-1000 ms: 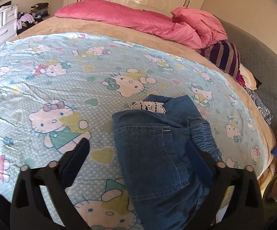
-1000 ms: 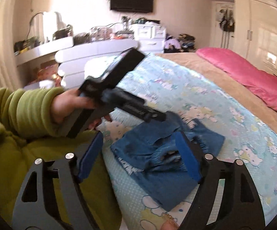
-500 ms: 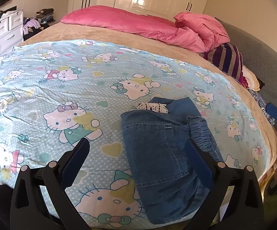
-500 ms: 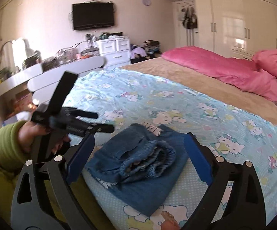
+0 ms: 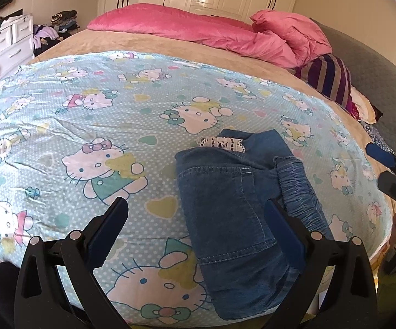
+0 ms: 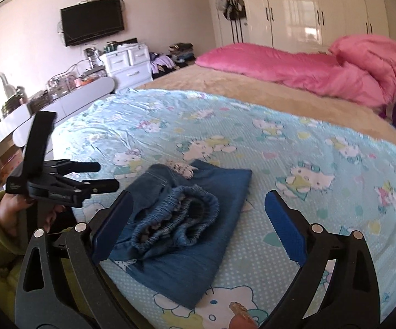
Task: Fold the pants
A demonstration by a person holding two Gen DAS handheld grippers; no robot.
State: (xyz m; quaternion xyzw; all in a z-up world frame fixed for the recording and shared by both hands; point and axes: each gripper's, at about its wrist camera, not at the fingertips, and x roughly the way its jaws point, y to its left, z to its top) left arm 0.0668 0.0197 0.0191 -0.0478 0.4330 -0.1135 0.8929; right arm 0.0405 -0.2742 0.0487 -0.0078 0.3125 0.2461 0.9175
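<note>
Both claws have pulled back – the left gripper and right gripper gape wide, holding nothing. The pants sit folded near the bed's front edge – probably finished.

Both claws drew back from the folded pants: the left claw pulled away so more of the cartoon sheet showed, and the right claw rose and swung rightward (the left hand slid from centre to the frame's left edge), jaws spread throughout
</note>
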